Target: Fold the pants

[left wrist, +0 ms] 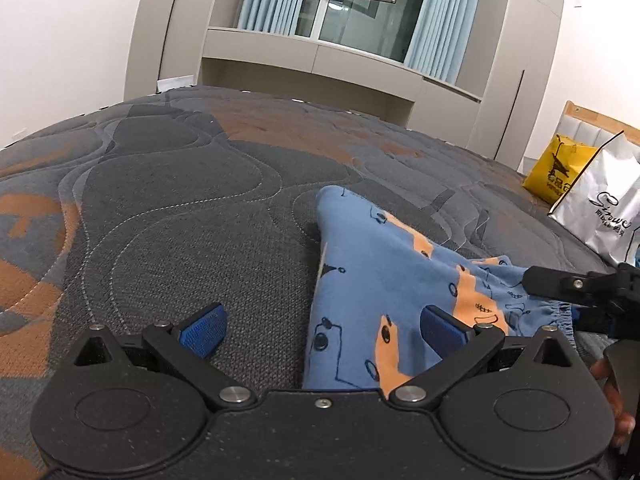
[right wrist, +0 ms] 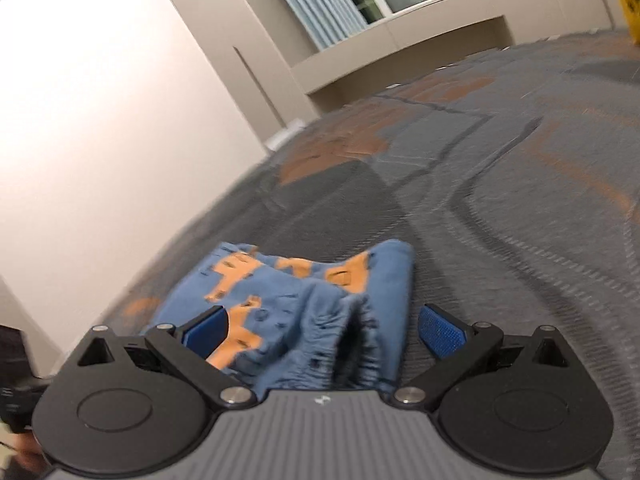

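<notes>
The room around me is evenly lit from overhead, fairly bright with a soft indoor cast; a ceiling lamp mirrors in the dark window (left wrist: 360, 4). My left view is sharp: the quilting on the bed (left wrist: 180, 208) reads crisply, and the pants (left wrist: 360, 280) throw a short soft shadow along their left edge. My right view is smeared by motion blur, worst across the bed's right side and over the pants. The white wall (right wrist: 100, 100) there glares, nearly blown out. Both fisheye views bend straight lines and darken at the corners.
</notes>
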### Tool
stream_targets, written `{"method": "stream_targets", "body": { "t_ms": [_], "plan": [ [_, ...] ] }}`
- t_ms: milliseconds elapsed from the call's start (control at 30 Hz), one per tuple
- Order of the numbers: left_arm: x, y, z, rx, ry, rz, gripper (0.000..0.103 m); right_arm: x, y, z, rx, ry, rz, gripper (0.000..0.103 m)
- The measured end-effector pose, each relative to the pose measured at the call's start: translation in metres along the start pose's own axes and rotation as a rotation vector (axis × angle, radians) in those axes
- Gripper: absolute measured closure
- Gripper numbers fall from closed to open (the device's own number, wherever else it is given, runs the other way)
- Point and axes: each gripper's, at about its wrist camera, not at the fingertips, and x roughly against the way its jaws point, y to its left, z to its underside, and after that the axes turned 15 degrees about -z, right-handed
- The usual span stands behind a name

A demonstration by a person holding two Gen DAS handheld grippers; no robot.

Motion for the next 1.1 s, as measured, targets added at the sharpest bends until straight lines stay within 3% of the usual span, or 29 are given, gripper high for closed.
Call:
{"method": "stream_targets", "body": {
  "t_ms": [100,267,867,1000,1100],
  "plan": [
    [-0.003,-0.002,0.001,0.009,-0.003,0.025,0.000,0.005,-0.004,0.003,-0.019,-0.025,-0.054,0.000],
    [-0.003,-0.001,0.002,0.025,-0.009,0.083,0.000,0.004,-0.001,0.003,-0.010,-0.023,-0.060,0.000],
    [-0.007,0.000,0.004,0.035,0.002,0.091,0.000,0.001,0.002,0.006,0.004,-0.020,-0.039,0.001],
    [-0.005,0.009,0.006,0.079,-0.012,0.122,0.001,0.003,-0.001,0.006,-0.009,-0.029,-0.052,0.001],
    [-0.004,0.025,0.008,0.183,-0.033,0.169,0.001,0.007,-0.005,0.006,-0.026,-0.046,-0.070,0.001]
  ]
}}
